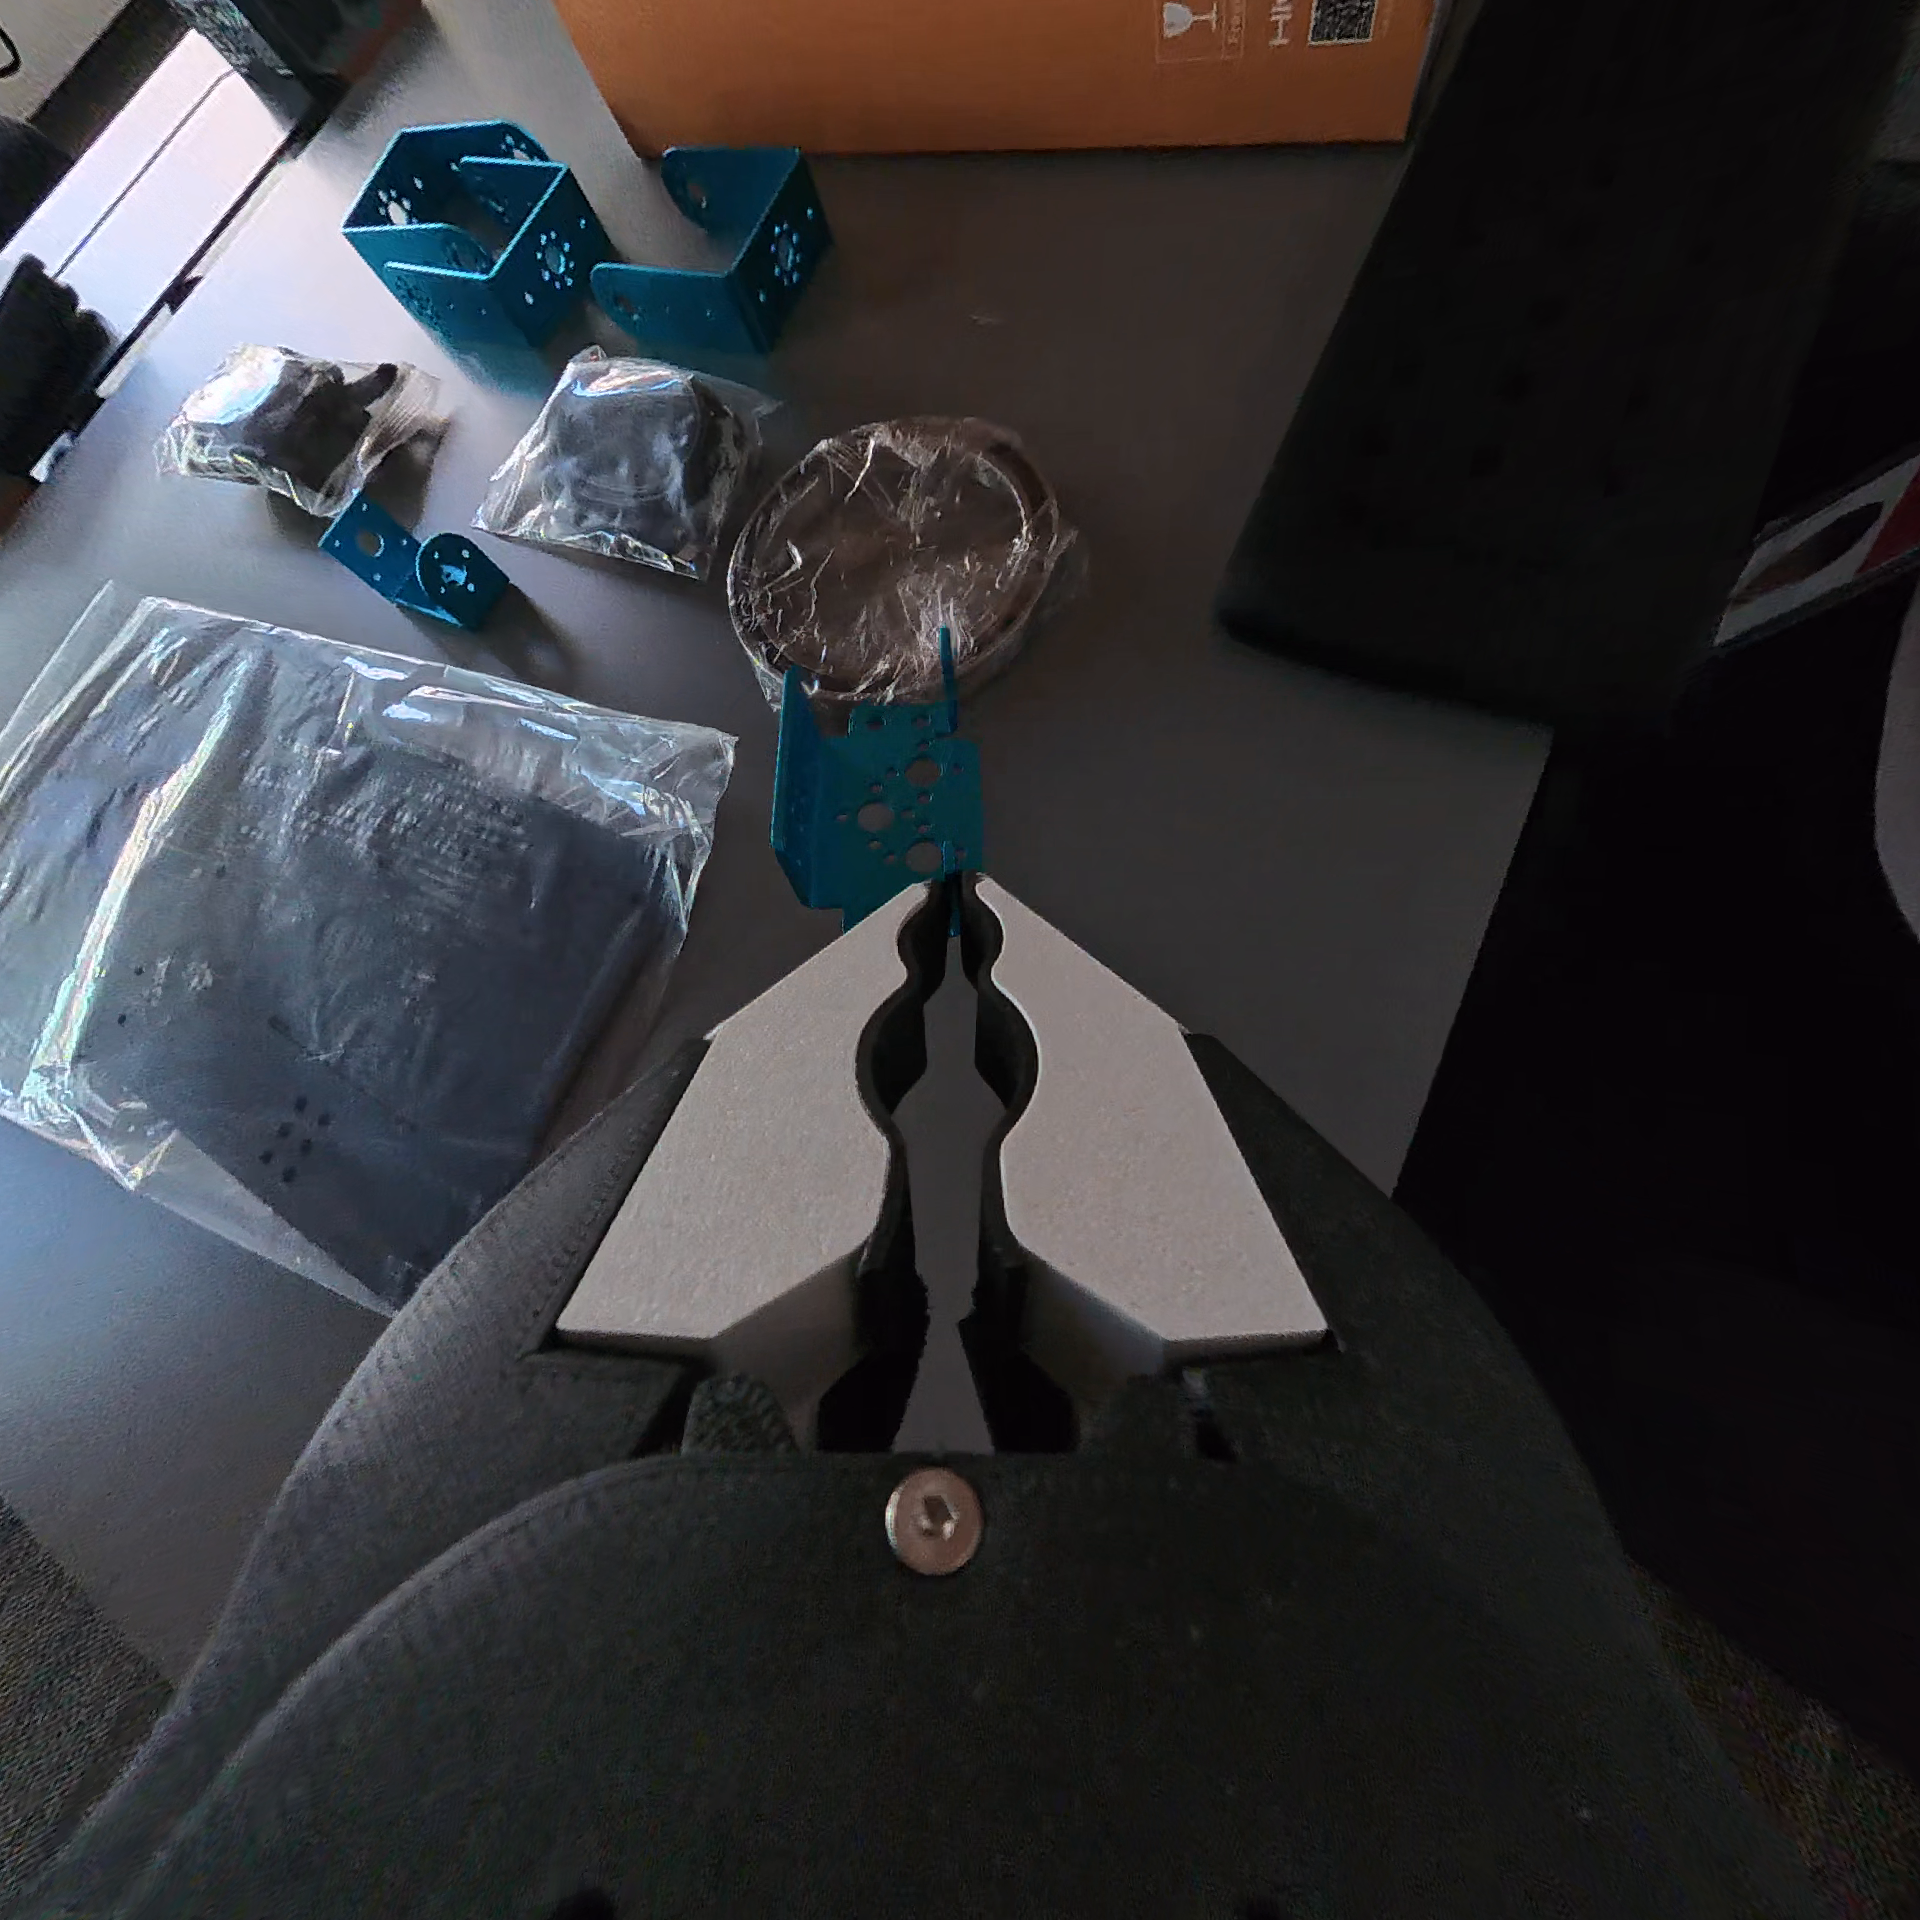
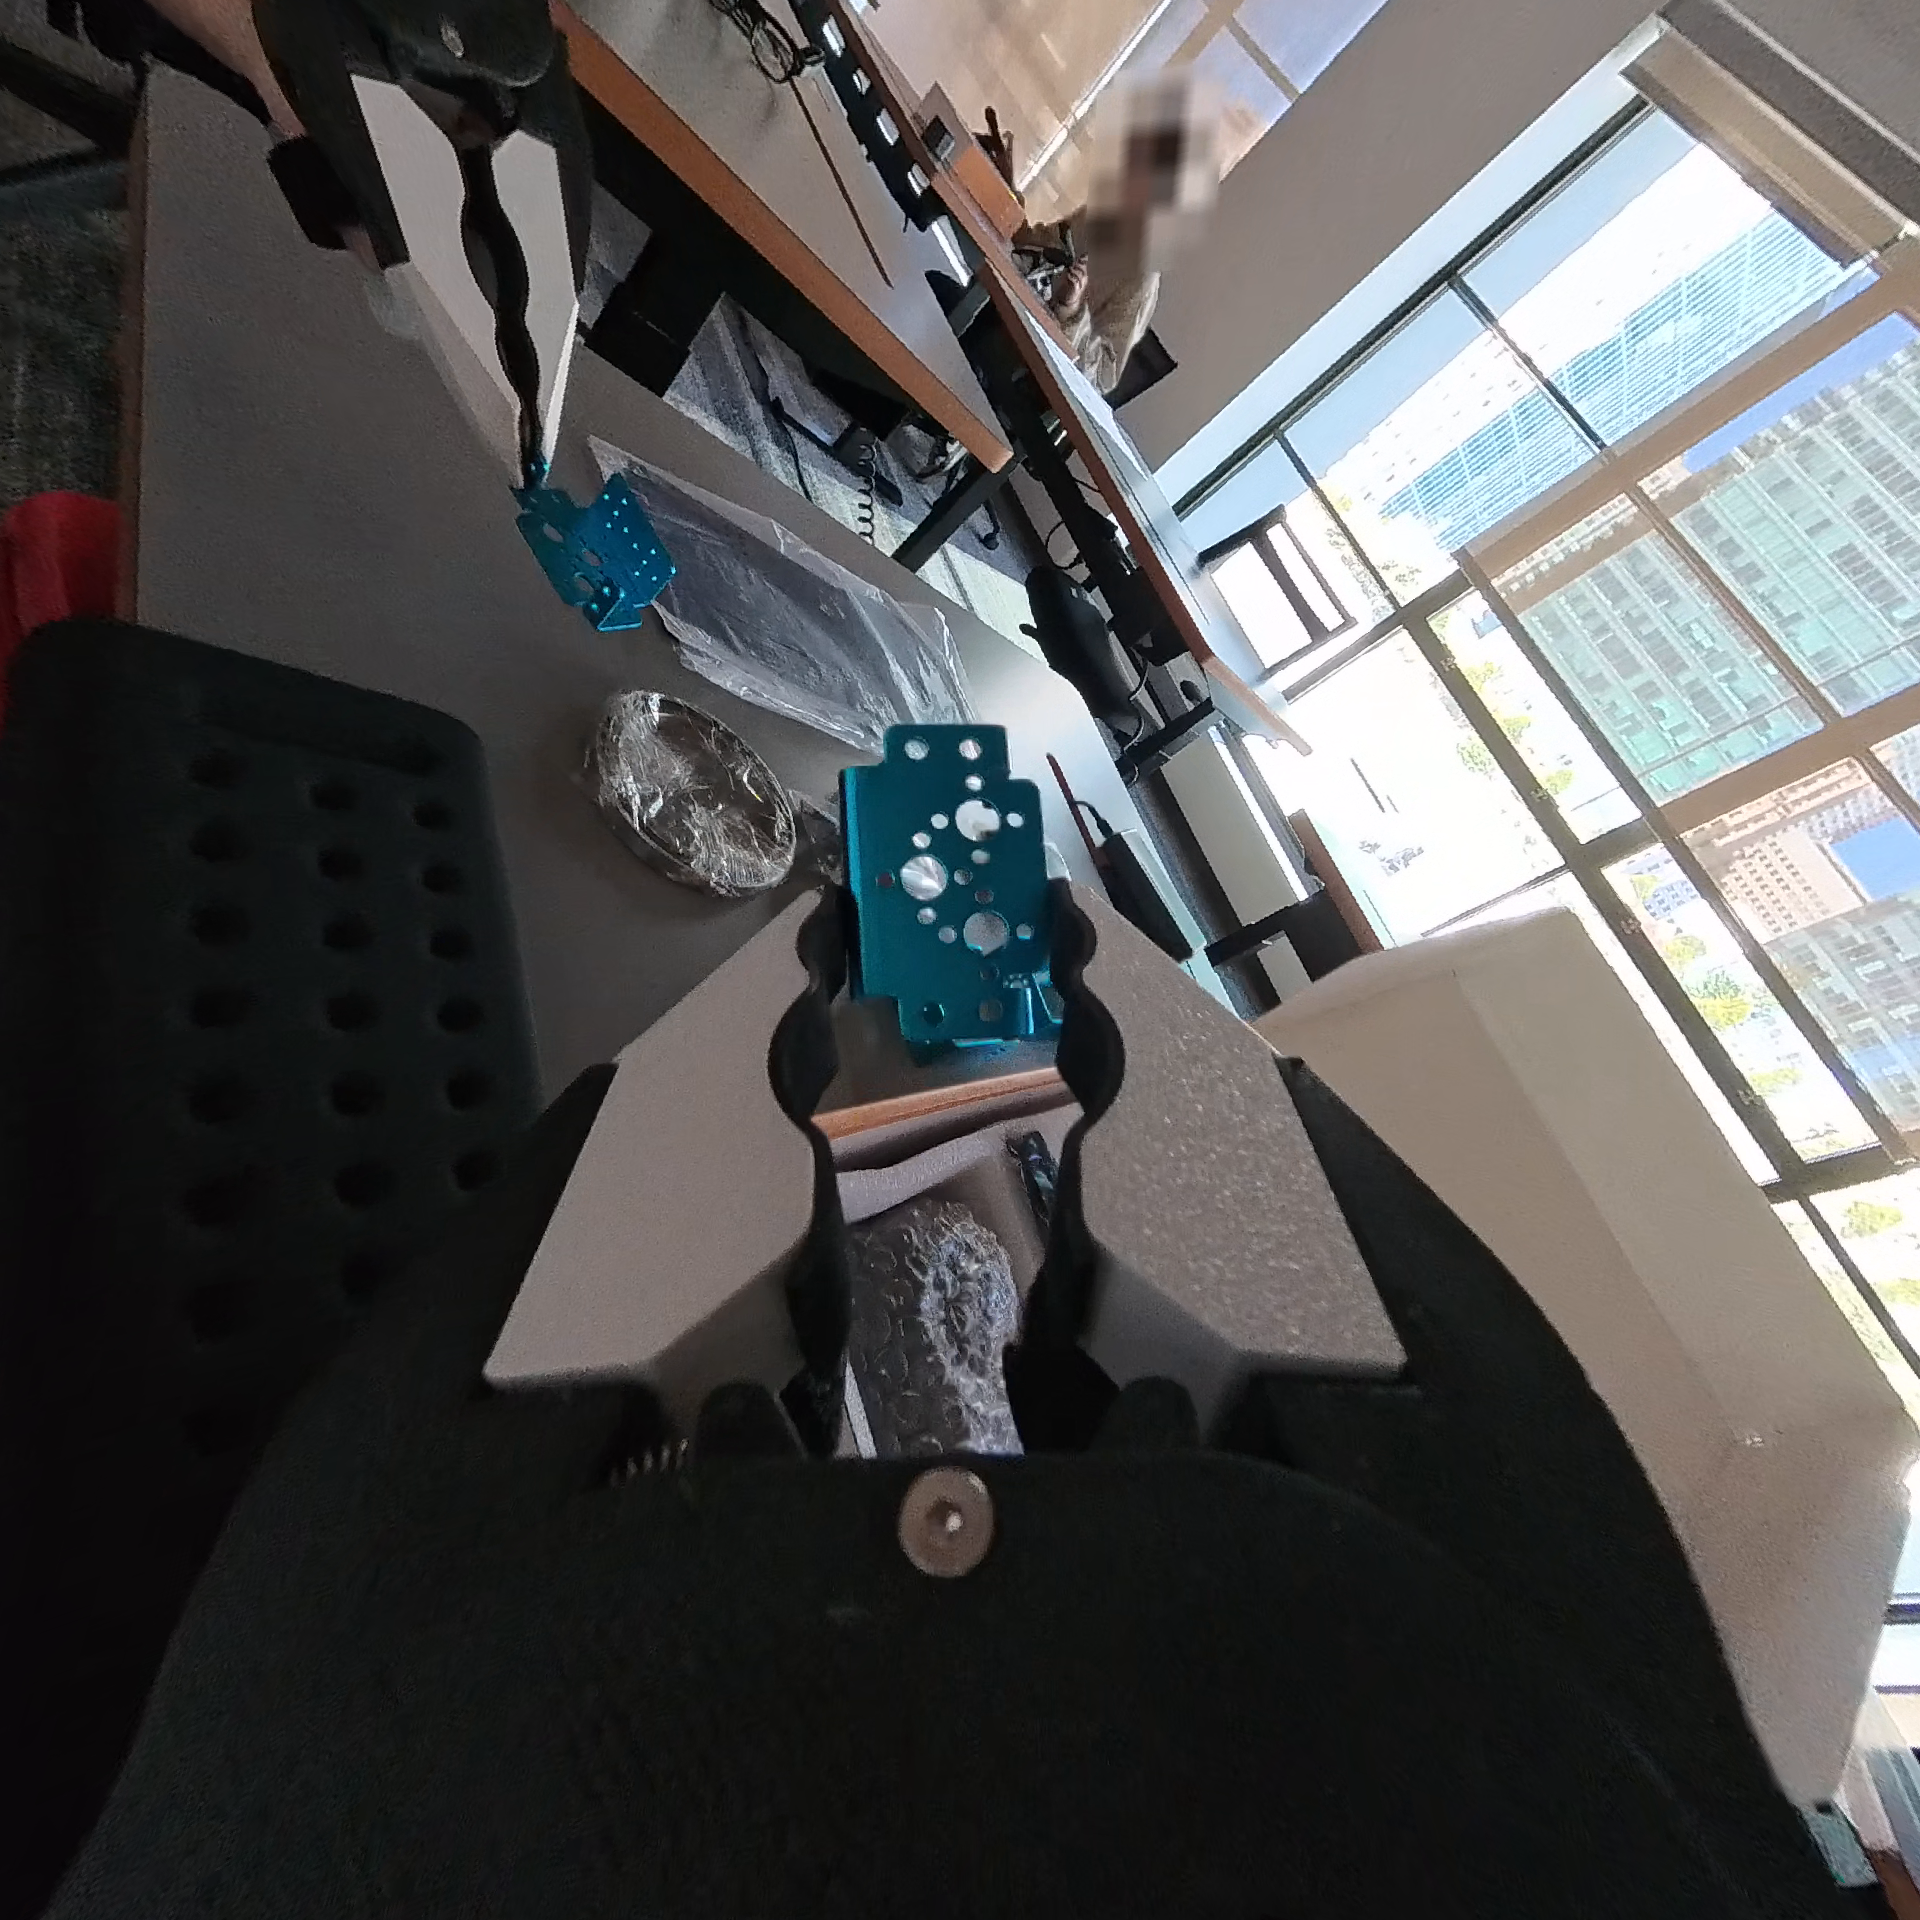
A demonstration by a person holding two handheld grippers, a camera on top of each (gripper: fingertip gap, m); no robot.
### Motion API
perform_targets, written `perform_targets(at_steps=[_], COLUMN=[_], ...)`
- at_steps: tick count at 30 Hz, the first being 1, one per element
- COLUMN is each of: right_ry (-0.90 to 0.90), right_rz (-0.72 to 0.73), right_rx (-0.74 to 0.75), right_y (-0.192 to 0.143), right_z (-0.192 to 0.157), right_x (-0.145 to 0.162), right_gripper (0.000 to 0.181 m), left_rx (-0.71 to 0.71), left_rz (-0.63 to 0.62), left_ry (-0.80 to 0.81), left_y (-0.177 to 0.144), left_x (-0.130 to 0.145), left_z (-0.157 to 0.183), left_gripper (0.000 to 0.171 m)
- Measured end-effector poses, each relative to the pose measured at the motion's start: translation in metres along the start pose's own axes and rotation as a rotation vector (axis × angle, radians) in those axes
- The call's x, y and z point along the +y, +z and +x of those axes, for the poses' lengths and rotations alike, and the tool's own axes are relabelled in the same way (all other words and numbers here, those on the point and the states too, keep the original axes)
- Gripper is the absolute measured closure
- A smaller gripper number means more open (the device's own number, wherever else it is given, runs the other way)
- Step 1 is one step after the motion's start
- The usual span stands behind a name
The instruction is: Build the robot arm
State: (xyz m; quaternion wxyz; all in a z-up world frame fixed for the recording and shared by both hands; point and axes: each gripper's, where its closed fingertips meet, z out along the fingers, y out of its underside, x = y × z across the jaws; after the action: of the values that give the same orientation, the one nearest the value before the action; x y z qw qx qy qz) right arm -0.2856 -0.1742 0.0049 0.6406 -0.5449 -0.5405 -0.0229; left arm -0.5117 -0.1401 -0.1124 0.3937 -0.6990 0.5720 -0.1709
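Brackets filled both tools: left hand-held gripper (image 1: 951, 888) pinched one blue bracket (image 1: 881, 798) above the bench (image 1: 1195, 831), right hand-held gripper (image 2: 940, 914) clamped another blue bracket (image 2: 940, 894), both lifted.

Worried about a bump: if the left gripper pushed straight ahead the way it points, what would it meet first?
Probably the plastic-wrapped round disc on the table, just beyond the blue bracket pinched in the left gripper; the bracket would likely touch first, though depth is unclear.

Your left gripper (image 1: 958, 883) pointed down at the table, jaws nearly closed, pinching a thin edge at the tips. Your right gripper (image 2: 945, 914) was tilted sideways, jaws part-spread and clamped.
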Motion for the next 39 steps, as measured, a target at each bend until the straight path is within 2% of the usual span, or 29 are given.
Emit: perform_targets(at_steps=[9,15,16,17,18,20,23,25,26,28,30,32,34,37,39], right_ry=[0.004,0.111,0.218,0.37,0.545,0.9,1.321,1.564,1.656,1.784,1.811,1.829,1.83,1.825,1.808], right_rz=[0.008,0.082,0.114,0.157,0.202,0.259,0.29,0.278,0.299,0.319,0.319,0.329,0.311,0.277,0.255], right_rx=[-0.022,-0.056,-0.107,-0.183,-0.273,-0.49,-0.771,-1.01,-1.124,-1.246,-1.316,-1.397,-1.43,-1.447,-1.435], right_y=[0.012,0.016,0.017,0.017,0.015,0.012,0.008,0.003,0.001,0.005,0.012,0.015,0.018,0.015,0.01], right_z=[-0.004,0.005,0.009,0.015,0.023,0.042,0.073,0.083,0.088,0.094,0.091,0.086,0.078,0.069,0.066], right_x=[0.001,-0.01,-0.015,-0.022,-0.03,-0.045,-0.057,-0.067,-0.073,-0.079,-0.085,-0.095,-0.101,-0.104,-0.103], right_gripper=[0.143,0.144,0.144,0.143,0.143,0.143,0.143,0.143,0.144,0.144,0.144,0.143,0.143,0.143,0.143], left_rx=[0.015,0.039,0.037,0.034,0.016,-0.047,-0.134,-0.182,-0.143,0.022,0.092,0.105,0.127,0.241,0.335], left_rz=[-0.013,-0.008,-0.003,-0.007,-0.028,-0.053,-0.073,0.068,0.194,0.502,0.661,0.654,0.549,0.404,0.375], left_ry=[-0.053,-0.079,-0.086,-0.094,-0.104,-0.111,-0.057,-0.07,-0.071,-0.035,0.062,0.213,0.34,0.4,0.372], left_y=[0.008,0.013,0.013,0.014,0.015,0.01,-0.023,-0.057,-0.074,-0.106,-0.12,-0.109,-0.086,-0.053,-0.04], left_x=[0.025,0.035,0.035,0.037,0.04,0.045,0.048,0.012,-0.023,-0.117,-0.197,-0.252,-0.281,-0.299,-0.307], left_z=[-0.002,-0.001,-0.002,-0.003,-0.006,-0.017,-0.041,-0.067,-0.069,-0.053,-0.038,-0.022,-0.011,0.001,0.007], left_gripper=[0.171,0.171,0.171,0.158,0.135,0.112,0.119,0.139,0.148,0.149,0.141,0.135,0.142,0.145,0.148])
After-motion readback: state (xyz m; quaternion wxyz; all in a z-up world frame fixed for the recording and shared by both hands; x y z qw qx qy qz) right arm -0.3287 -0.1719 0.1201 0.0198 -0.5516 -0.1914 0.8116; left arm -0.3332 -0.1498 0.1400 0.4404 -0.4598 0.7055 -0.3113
